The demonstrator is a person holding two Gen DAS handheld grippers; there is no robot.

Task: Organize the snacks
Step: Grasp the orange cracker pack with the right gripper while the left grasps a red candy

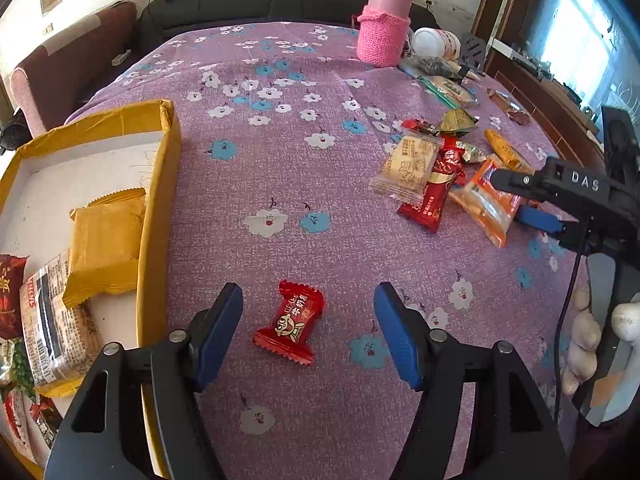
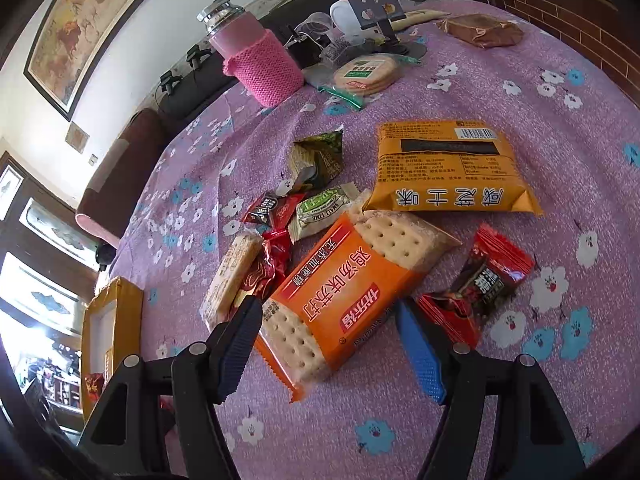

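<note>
Left wrist view: yellow box (image 1: 160, 184) cut off at frame edge; both claws spread, pinching nothing.

Both grippers: black frames, silver screws, ribbed blue pads (image 1: 218, 332); right gripper (image 1: 524, 200) marked "DAS", black cable.

Glossy candy wrapper (image 1: 290, 322), seemingly plastic.

Purple flowered tablecloth (image 1: 320, 160), red candy (image 1: 294, 322)
</note>
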